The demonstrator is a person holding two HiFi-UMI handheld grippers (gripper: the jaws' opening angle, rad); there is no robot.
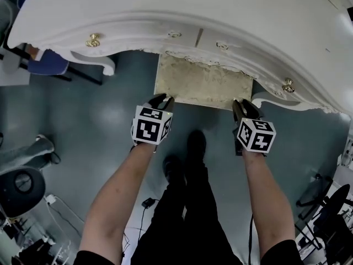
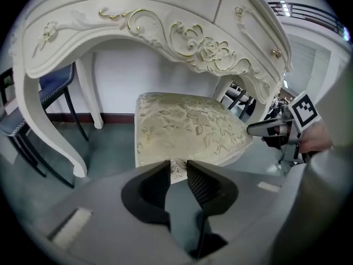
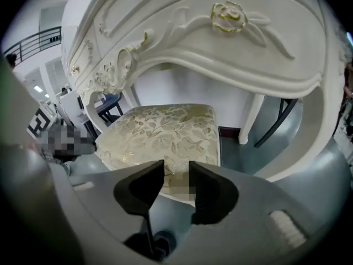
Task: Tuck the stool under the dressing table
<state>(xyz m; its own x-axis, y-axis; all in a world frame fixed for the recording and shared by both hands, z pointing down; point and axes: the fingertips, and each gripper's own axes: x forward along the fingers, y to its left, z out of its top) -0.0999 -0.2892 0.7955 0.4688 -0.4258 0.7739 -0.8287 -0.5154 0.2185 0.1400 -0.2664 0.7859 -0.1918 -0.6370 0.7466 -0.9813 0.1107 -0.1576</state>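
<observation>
The stool (image 1: pixel 201 84) has a beige floral cushion and stands partly under the white dressing table (image 1: pixel 182 21); only its near half shows in the head view. My left gripper (image 1: pixel 162 100) is at the stool's near left corner, and my right gripper (image 1: pixel 242 106) is at its near right corner. In the left gripper view the jaws (image 2: pixel 176 169) stand slightly apart, right at the cushion's front edge (image 2: pixel 182 148), with nothing clamped. The right gripper's jaws (image 3: pixel 176 174) are also parted in front of the cushion (image 3: pixel 165 134). Whether the tips touch the stool I cannot tell.
The table's carved apron (image 2: pixel 204 48) and curved legs (image 2: pixel 66 142) frame the gap around the stool. A blue chair (image 1: pixel 47 62) stands beside the table's left leg. Cables (image 1: pixel 146 203) and black chair bases (image 1: pixel 22 184) lie on the grey floor behind me.
</observation>
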